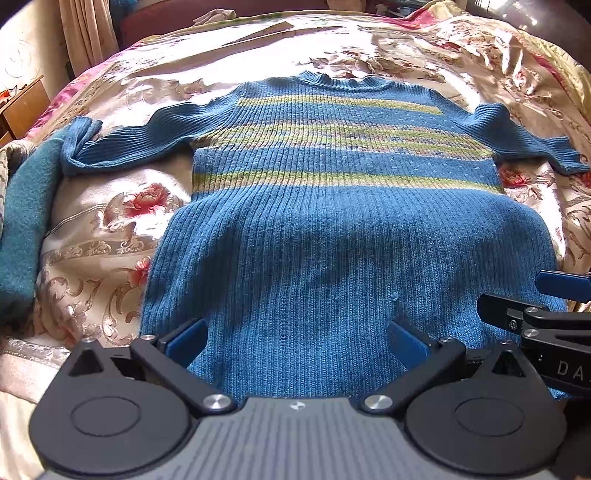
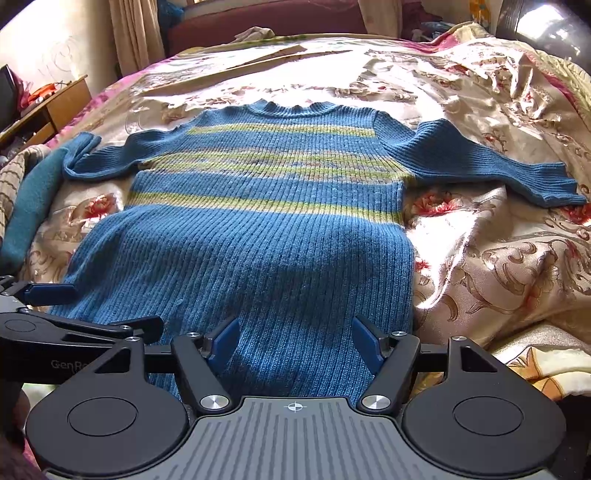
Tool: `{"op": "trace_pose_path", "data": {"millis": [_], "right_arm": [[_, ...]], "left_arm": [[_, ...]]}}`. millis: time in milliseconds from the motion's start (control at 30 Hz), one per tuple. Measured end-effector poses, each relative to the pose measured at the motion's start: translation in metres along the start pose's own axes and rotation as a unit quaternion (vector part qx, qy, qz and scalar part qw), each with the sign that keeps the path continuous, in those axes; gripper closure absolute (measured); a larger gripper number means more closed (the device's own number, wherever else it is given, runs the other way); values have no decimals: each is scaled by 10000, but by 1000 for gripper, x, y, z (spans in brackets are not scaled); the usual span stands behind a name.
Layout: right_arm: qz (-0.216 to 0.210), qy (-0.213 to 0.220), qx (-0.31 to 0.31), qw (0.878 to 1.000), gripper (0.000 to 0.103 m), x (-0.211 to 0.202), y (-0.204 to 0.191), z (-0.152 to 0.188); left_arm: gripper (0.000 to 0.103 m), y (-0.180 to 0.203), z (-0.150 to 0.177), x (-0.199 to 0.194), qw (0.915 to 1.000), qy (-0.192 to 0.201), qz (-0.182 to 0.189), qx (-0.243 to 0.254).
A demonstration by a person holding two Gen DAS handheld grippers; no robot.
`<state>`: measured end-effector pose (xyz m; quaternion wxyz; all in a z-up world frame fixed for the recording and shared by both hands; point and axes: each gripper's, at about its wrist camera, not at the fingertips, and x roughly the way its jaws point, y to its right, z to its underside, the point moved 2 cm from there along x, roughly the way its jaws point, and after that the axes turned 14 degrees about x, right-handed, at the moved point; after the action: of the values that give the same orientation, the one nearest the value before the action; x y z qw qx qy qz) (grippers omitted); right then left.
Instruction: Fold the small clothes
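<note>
My left claw hangs over the near hem of the sweater, its blue fingers spread wide with nothing pinched between them; the knit simply lies beneath. My right claw sits just beside it over the same hem, fingers apart and empty too, the pads clear of the wool. In the left wrist view the right claw pokes in at the right edge; in the right wrist view the left one pokes in from the left.

The sweater lies flat on the bed, neck away from me, hem toward me, both sleeves out to the sides. It is blue ribbed knit with yellow-green stripes across the chest. The left sleeve ends doubled back on itself at the cuff; the right sleeve runs out straight.

I see no box or basket in either view. A teal cloth lies at the bed's left edge, near the left cuff; whether they touch I cannot tell.

The bed wears a shiny cream cover with red flowers and brown scrolls, rumpled at the far right, sunlit in patches. Beyond it stand a curtain, a dark red headboard and, at the left, a wooden table with clutter on it
</note>
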<state>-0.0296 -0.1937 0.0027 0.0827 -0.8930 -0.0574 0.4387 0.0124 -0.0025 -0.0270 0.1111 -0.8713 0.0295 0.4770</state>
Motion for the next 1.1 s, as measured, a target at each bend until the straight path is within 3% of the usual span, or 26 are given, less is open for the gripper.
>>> {"op": "trace_pose_path", "data": {"millis": [333, 700, 1100], "right_arm": [[-9, 91, -18, 10000, 34, -5, -1, 1], [-72, 135, -22, 9999, 34, -8, -2, 2], [-353, 129, 267, 9989, 34, -11, 6, -2]], "left_arm": [[0, -2, 2, -3, 9999, -48, 65, -83], [0, -8, 3, -1, 9988, -374, 169, -248], [0, -14, -8, -9, 9974, -505, 294, -426]]}}
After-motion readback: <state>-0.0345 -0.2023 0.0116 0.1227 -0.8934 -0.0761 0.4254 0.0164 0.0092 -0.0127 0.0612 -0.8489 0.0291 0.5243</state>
